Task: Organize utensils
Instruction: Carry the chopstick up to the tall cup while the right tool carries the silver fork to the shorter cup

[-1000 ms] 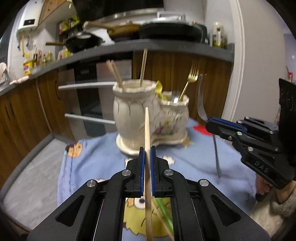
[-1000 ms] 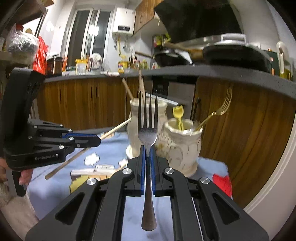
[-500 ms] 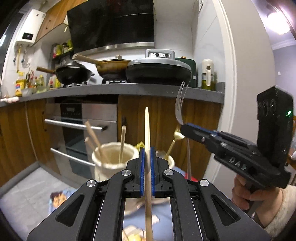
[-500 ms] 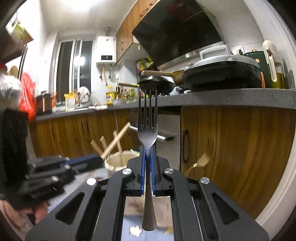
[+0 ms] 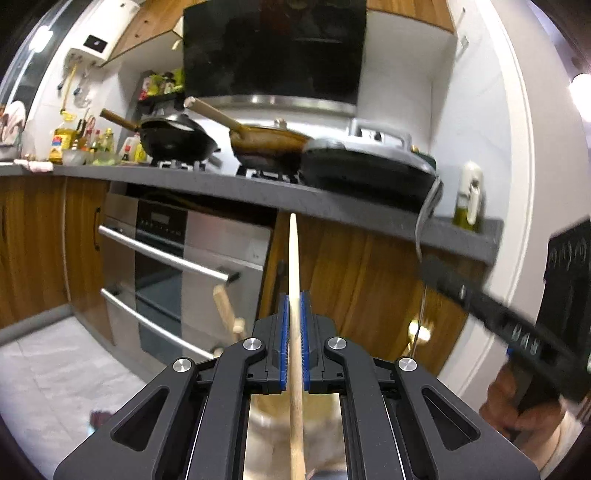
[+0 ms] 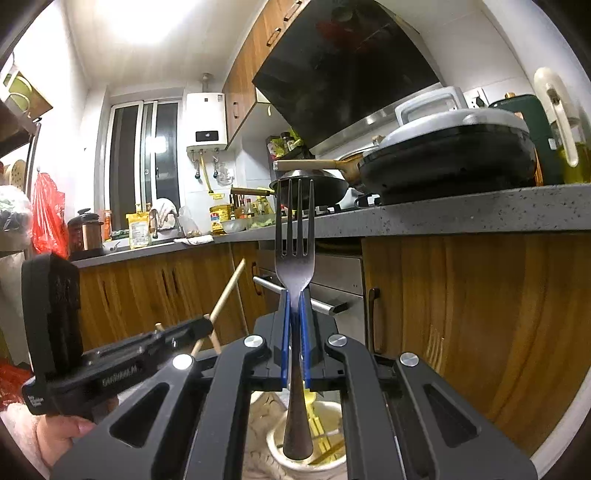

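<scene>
Left gripper [image 5: 294, 332] clenched on a wooden chopstick [image 5: 294, 266], right gripper [image 6: 294, 332] clamping a steel fork [image 6: 295, 258] (tines up), side lettering blurred, cream holder [image 6: 280, 446] half hidden.

Both grippers have risen, lifting the chopstick [image 5: 294, 280] and fork [image 6: 294, 258] above the ceramic holder [image 6: 325, 435].

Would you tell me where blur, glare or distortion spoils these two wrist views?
Left wrist view: the right gripper and its fork are motion-smeared, while the clamped chopstick is sharp. Right wrist view: the ceiling light blows out, the fork is crisp, and the fisheye bends the countertop.
</scene>
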{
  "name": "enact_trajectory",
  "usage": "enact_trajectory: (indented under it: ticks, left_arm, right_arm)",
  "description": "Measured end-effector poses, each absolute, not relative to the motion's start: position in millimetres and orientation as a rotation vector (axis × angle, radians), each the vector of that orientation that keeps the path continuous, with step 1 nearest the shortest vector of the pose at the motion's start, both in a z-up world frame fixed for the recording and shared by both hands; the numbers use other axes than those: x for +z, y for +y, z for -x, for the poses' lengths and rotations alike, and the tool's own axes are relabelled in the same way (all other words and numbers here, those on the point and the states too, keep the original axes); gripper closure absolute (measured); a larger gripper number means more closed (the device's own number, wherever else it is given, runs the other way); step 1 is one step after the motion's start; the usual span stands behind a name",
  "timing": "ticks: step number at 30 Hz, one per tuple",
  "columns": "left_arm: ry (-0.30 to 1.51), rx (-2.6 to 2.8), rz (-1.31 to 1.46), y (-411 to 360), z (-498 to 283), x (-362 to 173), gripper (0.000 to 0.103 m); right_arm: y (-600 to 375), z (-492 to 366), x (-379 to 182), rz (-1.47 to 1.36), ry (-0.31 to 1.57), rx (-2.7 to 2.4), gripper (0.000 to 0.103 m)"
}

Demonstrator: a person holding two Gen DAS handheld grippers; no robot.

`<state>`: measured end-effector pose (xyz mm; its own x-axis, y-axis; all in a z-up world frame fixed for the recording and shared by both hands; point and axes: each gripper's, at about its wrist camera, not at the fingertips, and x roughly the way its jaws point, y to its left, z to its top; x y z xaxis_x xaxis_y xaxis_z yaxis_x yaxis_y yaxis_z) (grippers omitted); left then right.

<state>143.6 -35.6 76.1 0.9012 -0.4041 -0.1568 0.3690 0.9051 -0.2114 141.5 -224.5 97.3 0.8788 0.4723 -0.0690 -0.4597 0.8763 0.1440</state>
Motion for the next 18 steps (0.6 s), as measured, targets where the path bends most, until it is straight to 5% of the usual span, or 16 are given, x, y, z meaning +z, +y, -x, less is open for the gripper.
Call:
enact_trajectory:
  ticks: [18]
  left_arm:
    - [0.003,-0.277,0.057,-73.0,-157.8,91.3,0.097]
  right_arm:
    - [-216.3,-169.9,64.8,-0.100,0.176,0.450,0.098]
